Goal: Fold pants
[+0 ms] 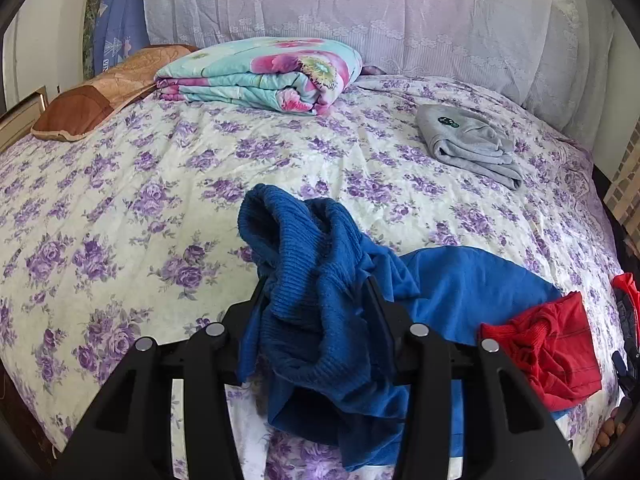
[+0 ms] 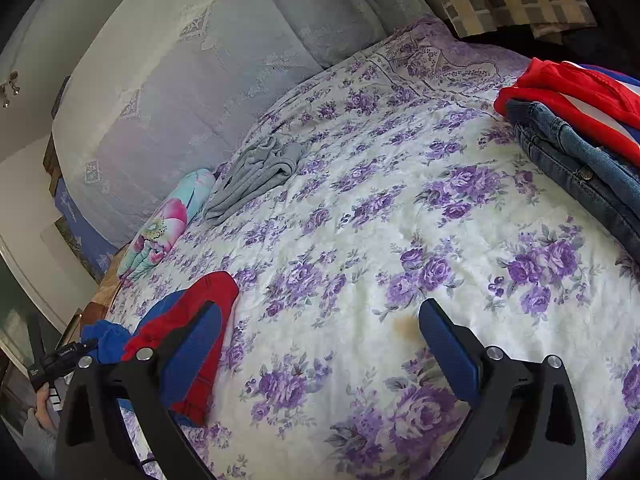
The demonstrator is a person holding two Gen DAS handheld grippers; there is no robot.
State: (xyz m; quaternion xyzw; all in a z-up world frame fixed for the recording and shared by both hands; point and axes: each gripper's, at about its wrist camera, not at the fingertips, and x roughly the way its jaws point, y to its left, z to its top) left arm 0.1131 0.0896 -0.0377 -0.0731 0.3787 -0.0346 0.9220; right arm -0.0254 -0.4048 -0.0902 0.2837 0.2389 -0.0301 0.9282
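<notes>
Left tongs (image 1: 320, 292) pinch blue pants (image 1: 316, 280); right tongs (image 2: 320, 320) spread over open bedsheet (image 2: 340, 220), jeans (image 2: 572, 168) far right.

Both views bright, lit by soft even daylight; source itself not visible. Colours saturated, whites on the floral bedsheet (image 1: 120, 184) close to washing out in the right wrist view. Shadows faint and diffuse, strongest under the blue pants (image 1: 320, 300) bunched at the left gripper (image 1: 318, 292). Strong fisheye bending: bed edges curve, corners fall to black vignette. Lace-covered headboard (image 1: 360, 12) hazy and pale. Focus sharp mid-frame, softer toward the rims. No motion blur. No hard glare, only small highlights on the gripper bolts.
</notes>
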